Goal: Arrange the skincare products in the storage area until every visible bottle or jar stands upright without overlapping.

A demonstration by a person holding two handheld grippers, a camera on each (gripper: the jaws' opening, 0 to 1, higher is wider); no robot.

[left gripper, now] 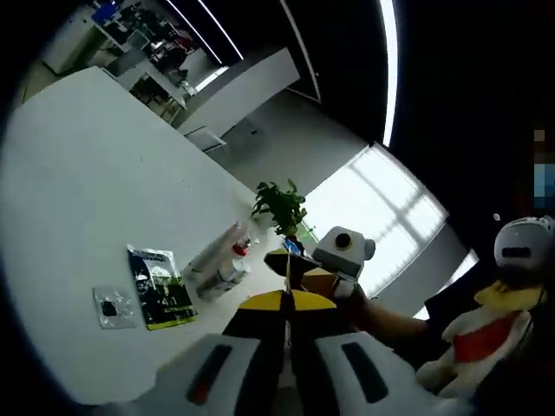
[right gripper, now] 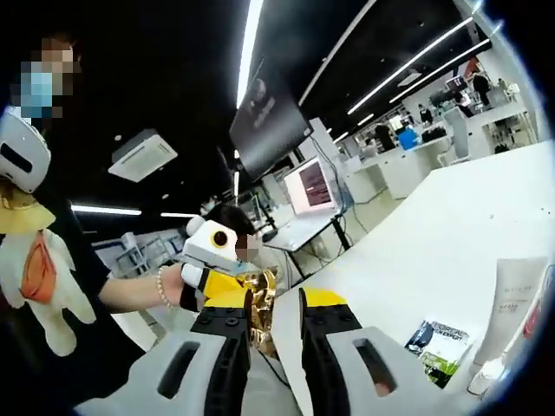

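1. Left gripper: I see its jaws pressed together with nothing between them, raised over the near edge of the white table.
2. Right gripper: its jaws stand a little apart around a crinkled gold packet; I cannot tell whether they pinch it.
3. In the left gripper view, two pale tubes lie on their sides mid-table, near a small plant.
4. Left of the tubes I see a dark sachet and a silver sachet, both flat.
5. In the right gripper view, a white tube lies at the right edge, beside the dark sachet.
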